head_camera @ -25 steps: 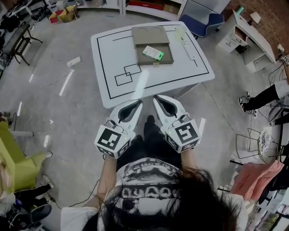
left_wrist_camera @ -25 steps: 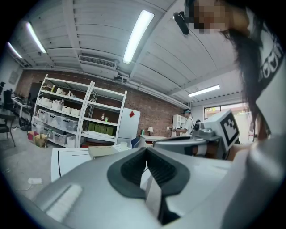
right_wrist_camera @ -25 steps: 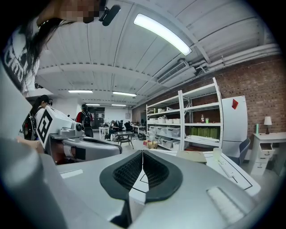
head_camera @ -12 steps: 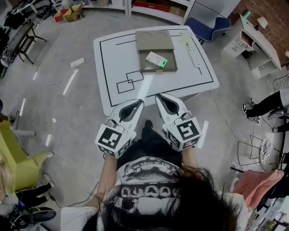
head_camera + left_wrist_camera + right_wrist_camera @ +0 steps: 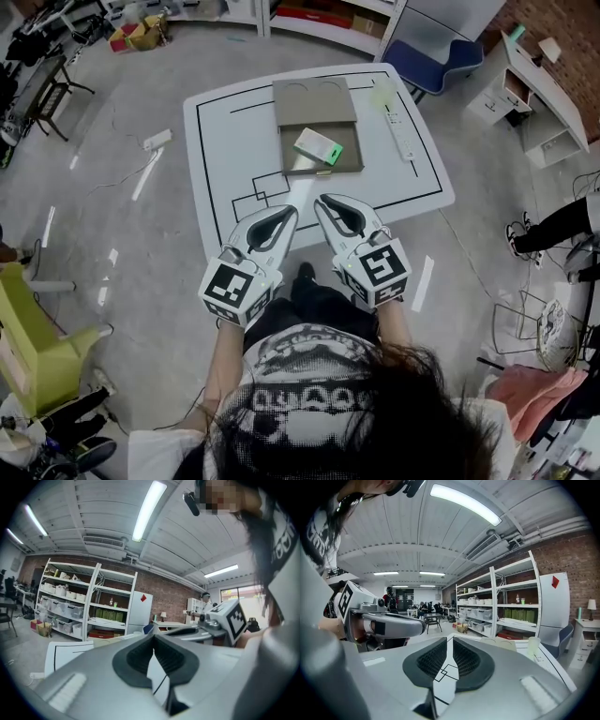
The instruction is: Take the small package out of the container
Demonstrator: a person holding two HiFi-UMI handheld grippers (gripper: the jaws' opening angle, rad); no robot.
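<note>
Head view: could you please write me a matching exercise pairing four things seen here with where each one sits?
Things:
1. small package
2. cardboard container
3. power strip
4. blue chair

Places:
A. beyond the far right corner of the table
B. on the table, near its right edge
C. lying inside the cardboard container
D. on the table's far half, standing open

Pairs: 1-C; 2-D; 3-B; 4-A
</note>
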